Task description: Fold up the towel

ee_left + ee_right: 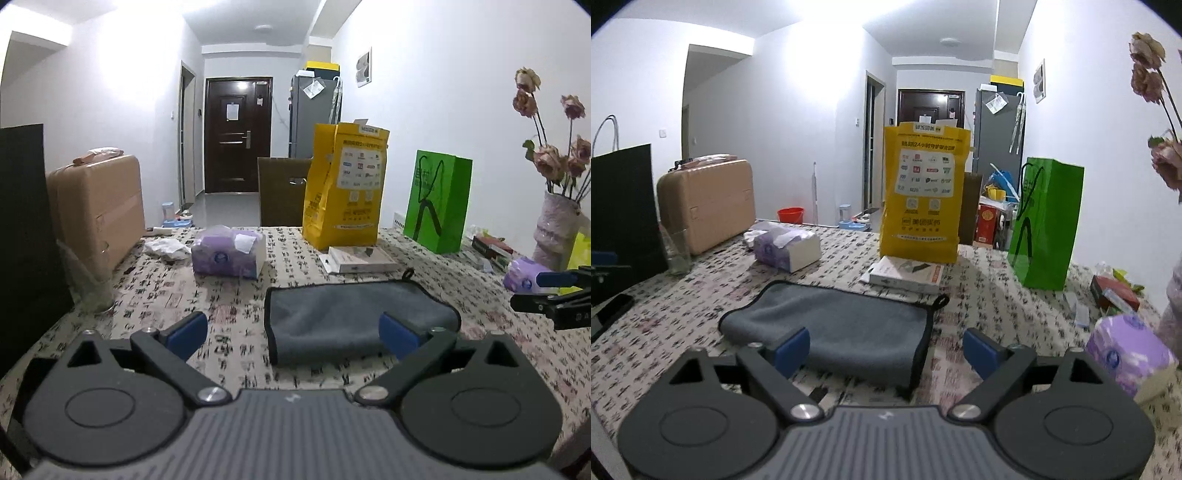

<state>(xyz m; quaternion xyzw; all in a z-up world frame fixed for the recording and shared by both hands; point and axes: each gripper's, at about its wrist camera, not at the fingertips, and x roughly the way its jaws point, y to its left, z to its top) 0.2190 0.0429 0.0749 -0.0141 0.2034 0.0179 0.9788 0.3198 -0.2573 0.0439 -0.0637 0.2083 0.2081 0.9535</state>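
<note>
A grey towel (354, 317) with a dark hem lies folded flat on the patterned tablecloth, with a small hanging loop at its far right corner. My left gripper (293, 334) is open and empty, hovering over the towel's near left corner. My right gripper (886, 350) is open and empty over the towel's (842, 321) near right corner. The right gripper also shows at the right edge of the left wrist view (550, 291).
Behind the towel stand a yellow paper bag (343, 188), a green bag (437, 201) and a flat white box (360, 258). A purple tissue pack (229, 254) lies at the back left, another (1126, 354) at the right. A glass (677, 251), tan suitcase (709, 203) and vase of flowers (554, 225) line the edges.
</note>
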